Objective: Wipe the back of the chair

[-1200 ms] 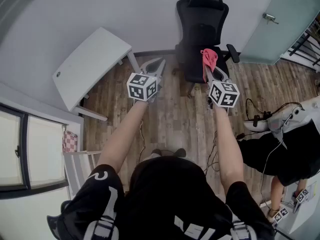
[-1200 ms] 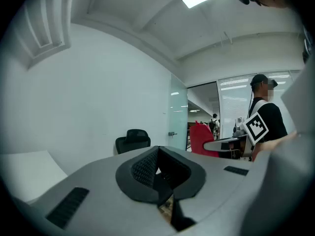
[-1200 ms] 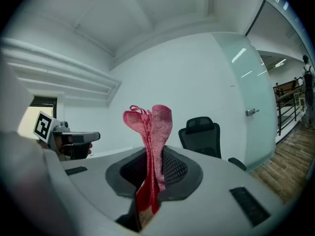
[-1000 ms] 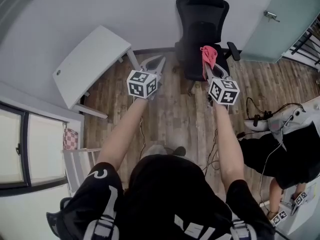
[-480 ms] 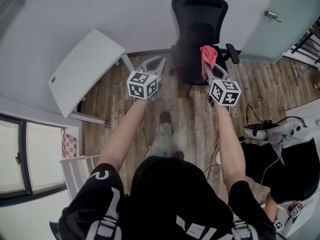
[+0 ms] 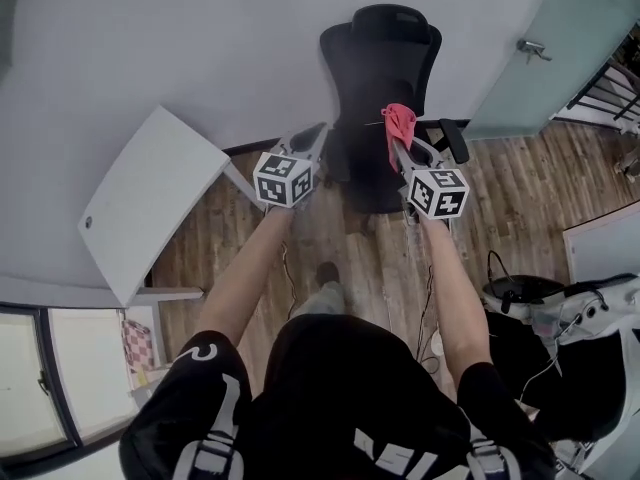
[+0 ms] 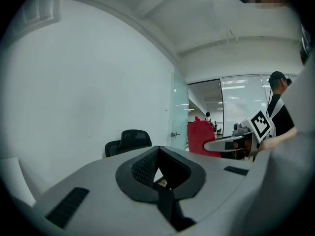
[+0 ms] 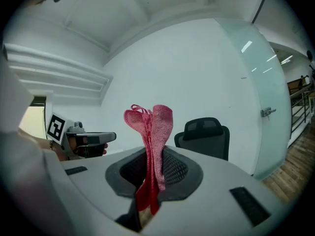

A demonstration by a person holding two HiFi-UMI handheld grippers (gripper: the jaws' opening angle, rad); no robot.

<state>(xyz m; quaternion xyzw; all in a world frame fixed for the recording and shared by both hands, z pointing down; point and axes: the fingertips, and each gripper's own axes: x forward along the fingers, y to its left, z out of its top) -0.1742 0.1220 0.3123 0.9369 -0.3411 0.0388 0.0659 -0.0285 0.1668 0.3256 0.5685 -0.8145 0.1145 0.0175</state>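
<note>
- Right hand-held gripper (image 6: pixel 396 146) clamps pink cloth (image 6: pixel 400 123) in front of chair (image 6: pixel 380 58); press the cloth flat on the backrest.
- Left hand-held gripper (image 6: pixel 316 134), jaws together and empty, could steady the chair.

black office chair (image 6: pixel 381 58) upright by the wall (image 6: pixel 200 38), pink cloth (image 6: pixel 400 123) bunched nearby.

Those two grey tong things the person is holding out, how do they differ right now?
The right gripper is shut on a pink cloth, while the left gripper has its jaws together on nothing. In the head view the right gripper's tip lies over the black chair; the left gripper's tip sits at the chair's left edge. Both are grey, carry a marker cube and point toward the chair.
</note>
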